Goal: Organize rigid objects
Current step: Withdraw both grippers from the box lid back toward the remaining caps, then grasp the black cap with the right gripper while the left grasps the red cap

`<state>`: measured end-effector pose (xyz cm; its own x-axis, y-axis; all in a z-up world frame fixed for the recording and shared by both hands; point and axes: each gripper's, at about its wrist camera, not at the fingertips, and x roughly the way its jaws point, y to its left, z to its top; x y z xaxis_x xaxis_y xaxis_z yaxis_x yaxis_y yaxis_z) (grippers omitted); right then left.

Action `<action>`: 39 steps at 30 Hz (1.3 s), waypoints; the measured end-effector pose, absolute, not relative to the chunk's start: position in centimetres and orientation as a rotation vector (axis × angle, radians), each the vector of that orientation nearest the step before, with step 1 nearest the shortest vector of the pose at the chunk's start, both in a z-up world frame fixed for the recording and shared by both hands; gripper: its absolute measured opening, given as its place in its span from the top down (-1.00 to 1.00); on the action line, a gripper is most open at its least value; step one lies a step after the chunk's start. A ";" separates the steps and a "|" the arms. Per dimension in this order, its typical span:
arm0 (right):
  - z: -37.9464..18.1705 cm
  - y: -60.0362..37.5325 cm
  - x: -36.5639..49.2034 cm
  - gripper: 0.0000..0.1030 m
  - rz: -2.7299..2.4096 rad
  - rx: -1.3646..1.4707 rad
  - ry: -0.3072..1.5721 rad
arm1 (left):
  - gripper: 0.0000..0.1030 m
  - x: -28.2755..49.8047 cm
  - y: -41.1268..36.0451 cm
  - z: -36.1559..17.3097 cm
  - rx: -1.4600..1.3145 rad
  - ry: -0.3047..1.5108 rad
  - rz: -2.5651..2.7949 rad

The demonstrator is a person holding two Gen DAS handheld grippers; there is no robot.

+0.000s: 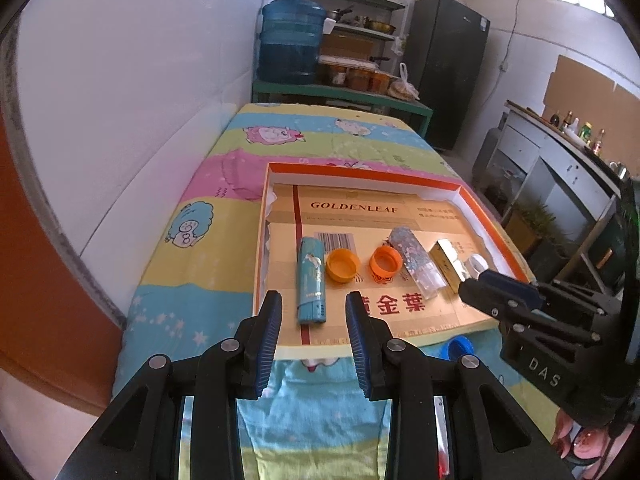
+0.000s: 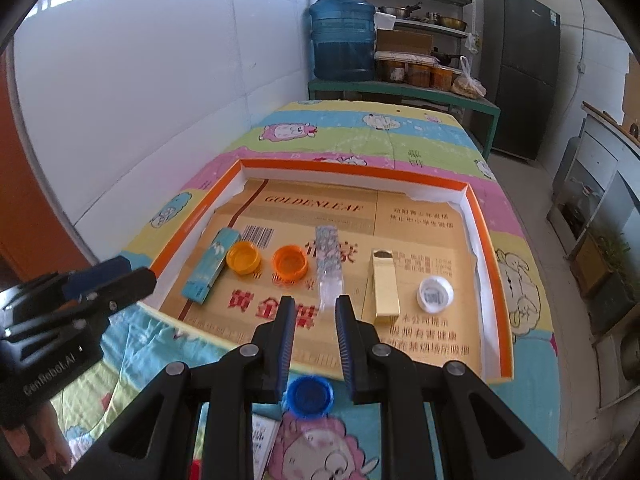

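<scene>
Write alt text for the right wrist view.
An open right gripper hovers over a blue cap lying on the cartoon tablecloth, just outside an orange-rimmed tray holding two orange caps, a white cap and three lighters.

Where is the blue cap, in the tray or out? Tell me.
Out. The blue cap lies on the cartoon cloth, just outside the orange tray's near edge, apart from the six items lined up inside it.

Tray liner (image 1: 360, 208), far left: "GOLDENLEAF"
Tray liner, near edge: red "黄金葉"
Barcode (image 1: 335, 241): on the liner, digits unreadable
Right gripper (image 1: 472, 286) body: "DAS"
Left gripper (image 2: 132, 280) body: "GenRobot.AI"
</scene>
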<state>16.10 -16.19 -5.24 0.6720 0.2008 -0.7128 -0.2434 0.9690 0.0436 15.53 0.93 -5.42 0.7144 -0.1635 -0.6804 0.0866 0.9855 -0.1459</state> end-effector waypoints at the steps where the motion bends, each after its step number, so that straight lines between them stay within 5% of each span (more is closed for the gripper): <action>1: -5.3 -16.2 15.7 0.60 0.249 -0.058 0.797 | 0.34 15.2 1.1 -5.3 -0.109 0.761 -0.140; 39: -7.8 -16.7 4.3 0.52 0.304 -0.047 0.859 | 0.34 8.2 1.3 -7.8 -0.145 0.831 -0.223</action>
